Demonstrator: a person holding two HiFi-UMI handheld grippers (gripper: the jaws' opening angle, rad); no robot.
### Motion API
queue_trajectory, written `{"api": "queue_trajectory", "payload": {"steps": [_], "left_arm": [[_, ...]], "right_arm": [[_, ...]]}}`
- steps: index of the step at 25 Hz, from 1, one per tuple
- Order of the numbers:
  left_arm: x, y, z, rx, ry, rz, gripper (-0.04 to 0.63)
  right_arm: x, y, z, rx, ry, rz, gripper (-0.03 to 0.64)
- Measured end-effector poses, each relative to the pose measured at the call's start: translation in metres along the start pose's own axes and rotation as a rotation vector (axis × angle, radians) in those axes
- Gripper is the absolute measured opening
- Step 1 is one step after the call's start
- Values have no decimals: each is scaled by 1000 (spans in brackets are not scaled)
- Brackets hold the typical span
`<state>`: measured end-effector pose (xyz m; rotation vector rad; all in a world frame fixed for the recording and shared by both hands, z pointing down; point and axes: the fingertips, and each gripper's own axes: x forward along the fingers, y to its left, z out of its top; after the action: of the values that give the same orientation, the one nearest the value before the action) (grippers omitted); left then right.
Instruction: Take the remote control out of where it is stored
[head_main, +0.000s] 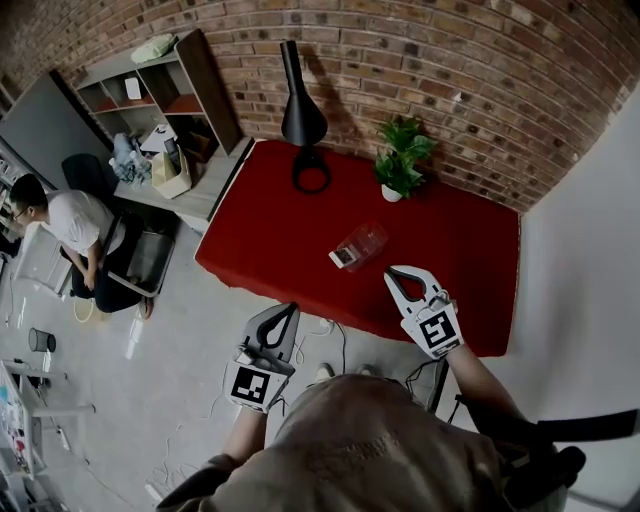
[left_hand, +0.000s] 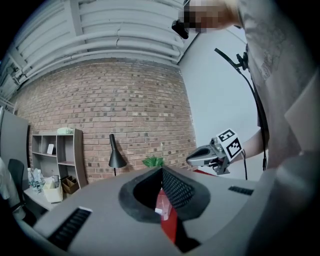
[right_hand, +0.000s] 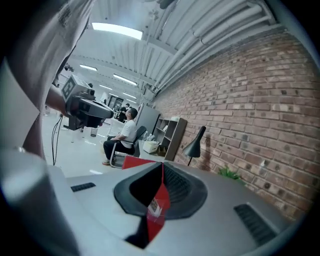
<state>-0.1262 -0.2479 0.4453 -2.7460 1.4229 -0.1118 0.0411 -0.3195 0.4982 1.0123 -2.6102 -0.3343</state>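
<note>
A clear plastic container (head_main: 358, 245) lies near the middle of the red table (head_main: 450, 250), with a small white and dark item at its near end. I cannot make out a remote control inside it. My left gripper (head_main: 292, 309) hangs shut and empty over the floor, short of the table's front edge. My right gripper (head_main: 392, 272) is also shut and empty, just right of the container and on its near side. Through the slit of the shut jaws, the left gripper (left_hand: 162, 169) view and the right gripper (right_hand: 162, 165) view show only a sliver of red table.
A black lamp (head_main: 303, 120) and a potted plant (head_main: 400, 160) stand at the table's far edge against the brick wall. To the left are a shelf unit (head_main: 150, 90), a side desk with clutter and a seated person (head_main: 70, 235). Cables lie on the floor under the table.
</note>
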Motion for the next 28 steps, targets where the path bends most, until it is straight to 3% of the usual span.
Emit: {"api": "queue_trajectory", "payload": {"steps": [10,18,24,28], "left_arm": [[-2,8,-4,-1,3,3,5],[-3,14,-9,-21,13,14,5],[-6,20,-13,-37,12,39,5],[-11,23,-21,-48,30,45,5]], "right_arm": [[83,-16,-57,15,149,41,25],[150,31,-117,73,327,131,169],[187,57,-167,23,480,203,210],[198,62,-200,28,625,168,218]]}}
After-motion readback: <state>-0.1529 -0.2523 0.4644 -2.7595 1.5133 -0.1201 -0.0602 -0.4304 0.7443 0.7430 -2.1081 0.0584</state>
